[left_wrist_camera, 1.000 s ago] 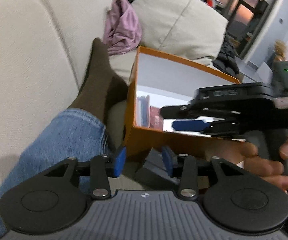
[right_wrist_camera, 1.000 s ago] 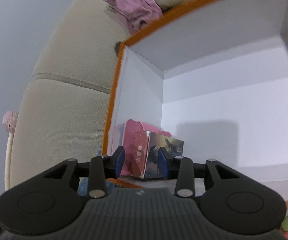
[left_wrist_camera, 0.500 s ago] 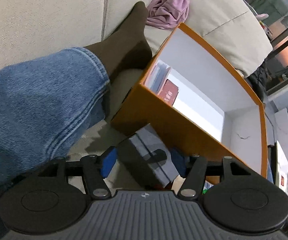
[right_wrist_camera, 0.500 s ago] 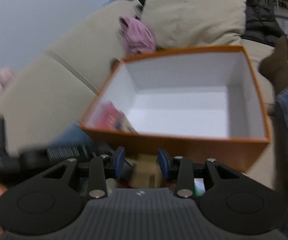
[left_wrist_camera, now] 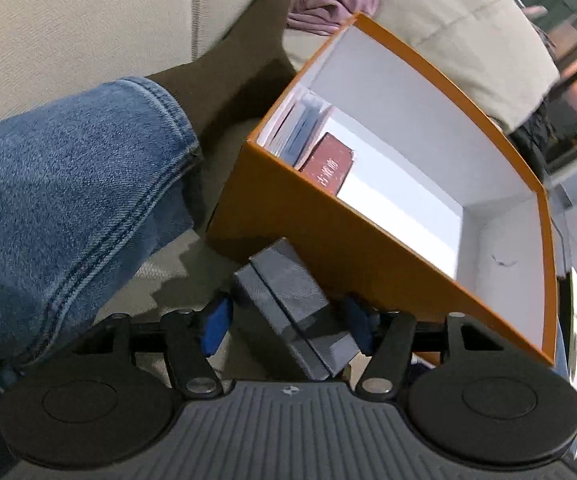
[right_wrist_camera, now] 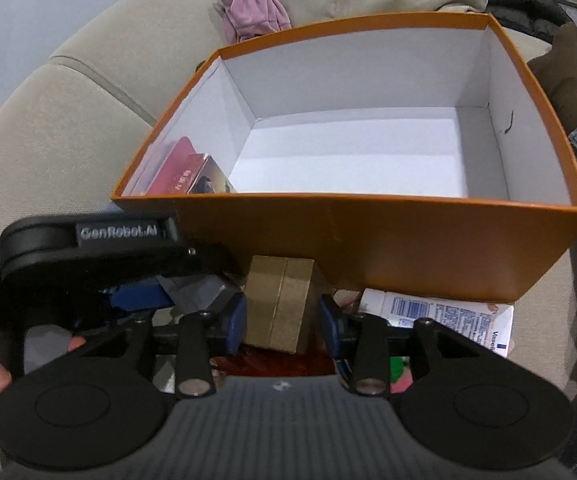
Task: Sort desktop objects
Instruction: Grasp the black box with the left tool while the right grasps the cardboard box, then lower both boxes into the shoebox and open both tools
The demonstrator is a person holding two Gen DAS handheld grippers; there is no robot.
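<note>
An orange box with a white inside (left_wrist_camera: 320,216) (right_wrist_camera: 368,236) sits on the sofa, with a dark red book (left_wrist_camera: 328,164) (right_wrist_camera: 176,172) and other books standing at one end. My left gripper (left_wrist_camera: 288,322) is open around a grey box (left_wrist_camera: 292,304) lying in front of the orange box; its pads do not touch it. My right gripper (right_wrist_camera: 282,320) is open around a tan cardboard box (right_wrist_camera: 280,304), with gaps on both sides. The left gripper also shows in the right wrist view (right_wrist_camera: 136,296), beside the grey box (right_wrist_camera: 200,290).
A white tube or packet with blue print (right_wrist_camera: 440,312) lies under the orange box's front edge. A person's jeans leg (left_wrist_camera: 60,200) and brown sock (left_wrist_camera: 232,68) lie left of the box. A pink cloth (right_wrist_camera: 252,8) and beige cushions are behind.
Both grippers have come down in front of the orange box. The left jaws have opened wider around the grey box. The right gripper has pulled out of the box and now straddles the tan box.
</note>
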